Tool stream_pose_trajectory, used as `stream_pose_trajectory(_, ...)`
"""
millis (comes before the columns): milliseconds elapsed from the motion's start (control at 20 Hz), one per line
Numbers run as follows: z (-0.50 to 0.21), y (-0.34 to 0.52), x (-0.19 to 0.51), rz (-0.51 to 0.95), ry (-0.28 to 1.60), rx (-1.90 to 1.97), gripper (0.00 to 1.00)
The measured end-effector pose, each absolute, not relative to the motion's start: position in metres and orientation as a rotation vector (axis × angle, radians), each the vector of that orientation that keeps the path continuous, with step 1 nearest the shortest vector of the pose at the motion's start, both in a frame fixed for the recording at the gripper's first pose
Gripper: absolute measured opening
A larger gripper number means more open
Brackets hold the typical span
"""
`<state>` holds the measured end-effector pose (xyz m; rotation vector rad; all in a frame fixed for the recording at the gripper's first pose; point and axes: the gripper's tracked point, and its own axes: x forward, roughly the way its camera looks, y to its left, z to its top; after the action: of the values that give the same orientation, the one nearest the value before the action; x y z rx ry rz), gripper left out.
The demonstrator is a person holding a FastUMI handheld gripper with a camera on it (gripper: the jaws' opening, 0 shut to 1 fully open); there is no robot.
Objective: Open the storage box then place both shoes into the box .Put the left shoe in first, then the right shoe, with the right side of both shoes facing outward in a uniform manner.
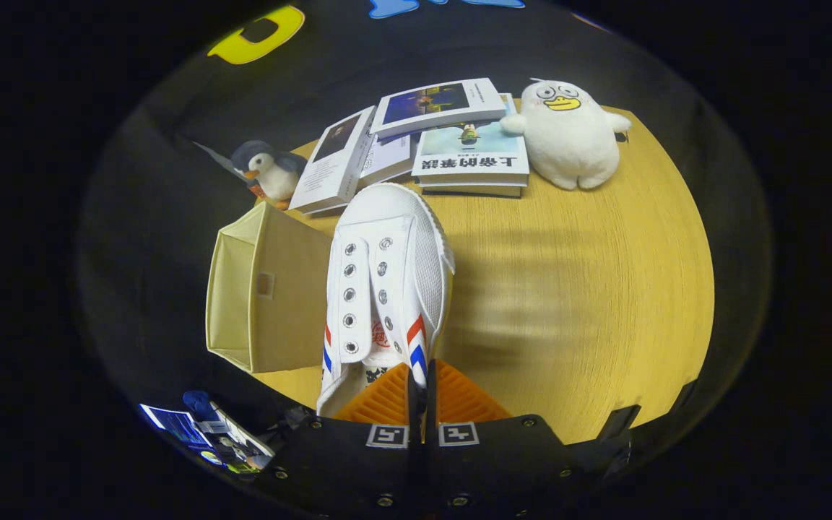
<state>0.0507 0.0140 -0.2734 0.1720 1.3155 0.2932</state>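
Wooden table (589, 303), fingers (419, 386) gripping shoe (387, 274), toe ahead

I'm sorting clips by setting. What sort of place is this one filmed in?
Likely a staged recording booth, not a real home: a round wooden table ringed by black cloth, with props laid out, namely stacked books, plush toys and a storage box. The gripper is shut on a white shoe.

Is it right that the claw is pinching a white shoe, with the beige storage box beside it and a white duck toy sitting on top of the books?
Not quite: in the gripper view the duck toy sits on the table beside the books, not on them. The claw does pinch the white shoe, beside the beige storage box.
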Motion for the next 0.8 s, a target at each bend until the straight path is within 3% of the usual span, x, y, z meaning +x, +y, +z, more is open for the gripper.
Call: stream_pose_trajectory(800,-0.217,0.168,0.076,0.539,1.262,0.002,0.01)
